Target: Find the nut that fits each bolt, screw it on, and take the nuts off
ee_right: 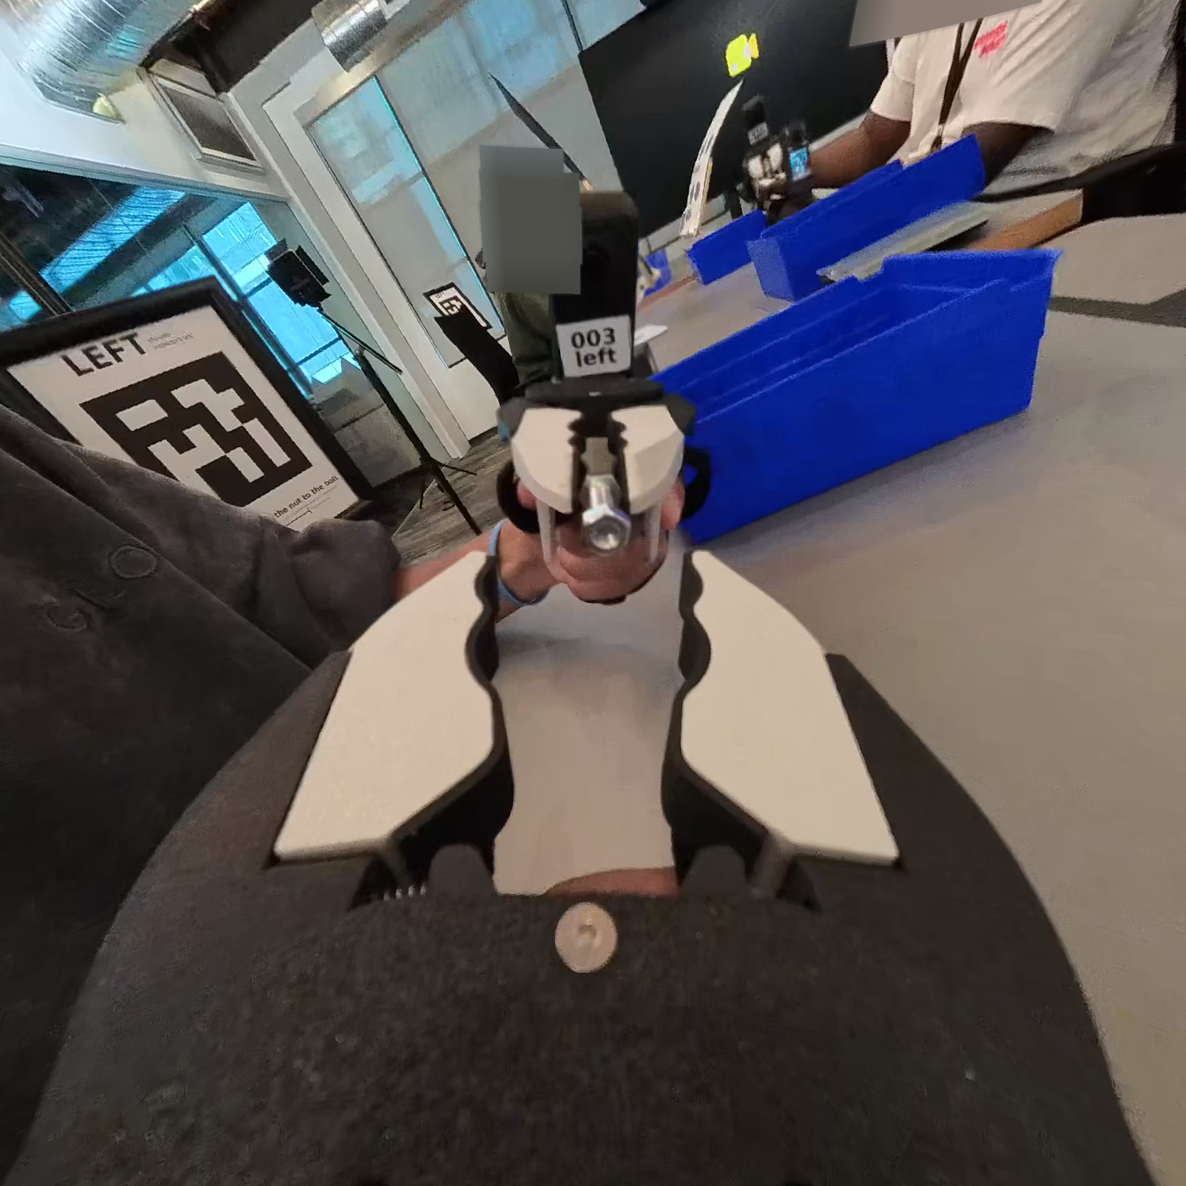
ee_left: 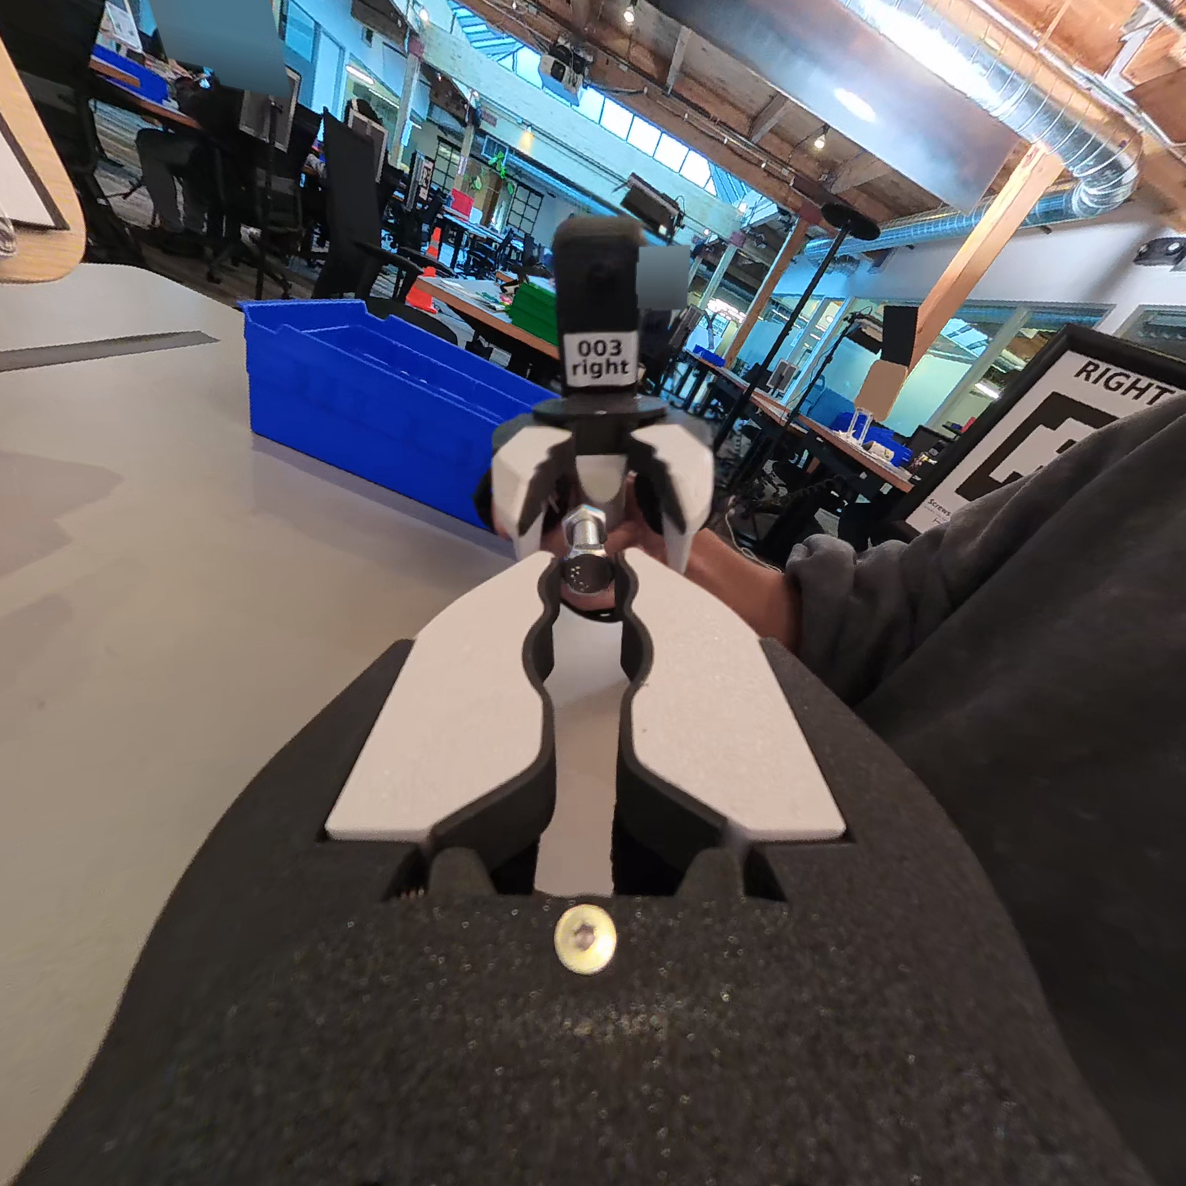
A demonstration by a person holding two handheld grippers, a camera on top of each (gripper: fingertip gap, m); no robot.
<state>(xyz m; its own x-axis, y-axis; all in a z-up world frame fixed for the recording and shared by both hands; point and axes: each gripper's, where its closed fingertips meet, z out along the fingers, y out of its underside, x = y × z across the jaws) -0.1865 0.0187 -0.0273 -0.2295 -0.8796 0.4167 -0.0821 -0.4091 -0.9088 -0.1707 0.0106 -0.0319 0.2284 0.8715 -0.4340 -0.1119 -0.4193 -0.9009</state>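
Steel bolt [ee_left: 585, 565] sits low-centre of the left wrist view, head pinched between tips of my left gripper [ee_left: 587, 581], jaws closed on it. Shank runs straight away from my fingers, long axis along the view's depth, w/ a nut [ee_left: 583, 515] threaded partway down it. Beyond, centre frame, my right gripper [ee_left: 600, 507] faces me, jaws spread apart, nothing held. In the right wrist view its own fingers frame lower centre, wide open, w/ bolt just past their tips at mid-frame, end-on. Judgement: nut lies directly ahead of the right jaws, on the shared axis; right is the nearer to it, so closing calls for a short straight advance, no sideways shift. Farther off, upper left of left view: blue bin [ee_left: 385, 391] on grey table [ee_left: 160, 513].
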